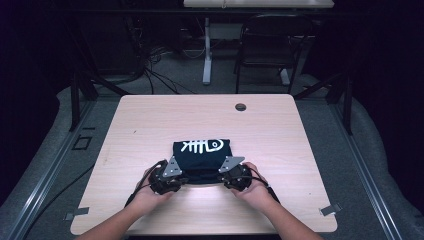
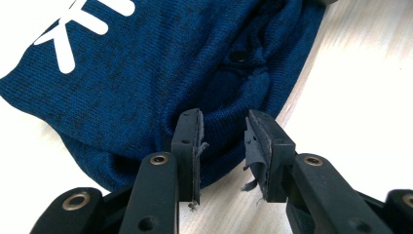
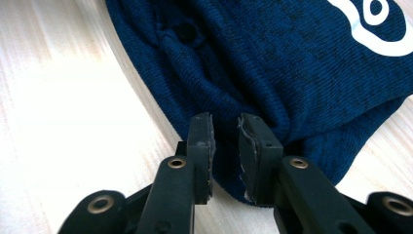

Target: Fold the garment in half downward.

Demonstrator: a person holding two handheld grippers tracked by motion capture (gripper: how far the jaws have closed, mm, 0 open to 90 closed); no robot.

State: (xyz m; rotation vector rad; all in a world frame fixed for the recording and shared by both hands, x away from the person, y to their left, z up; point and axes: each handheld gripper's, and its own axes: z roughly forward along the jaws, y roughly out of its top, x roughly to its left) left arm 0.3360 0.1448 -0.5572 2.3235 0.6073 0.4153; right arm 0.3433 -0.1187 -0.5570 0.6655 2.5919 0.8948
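A dark blue knitted garment (image 1: 201, 152), folded into a small block with a white fish-bone print on top, lies on the near middle of the wooden table (image 1: 150, 120). My left gripper (image 1: 181, 176) sits at its near left corner and my right gripper (image 1: 226, 176) at its near right corner, each held in a hand. In the left gripper view the jaws (image 2: 224, 124) stand apart over the garment's (image 2: 146, 73) folded near edge, pads clear of the cloth. In the right gripper view the jaws (image 3: 225, 124) stand a narrow gap apart at the garment's (image 3: 292, 58) rim, not pressing it.
A cable hole (image 1: 240, 107) sits near the table's far edge. Beyond the table stand a black chair (image 1: 267, 45), a white desk leg (image 1: 207, 55) and loose floor cables (image 1: 150, 60). Bare tabletop lies left, right and behind the garment.
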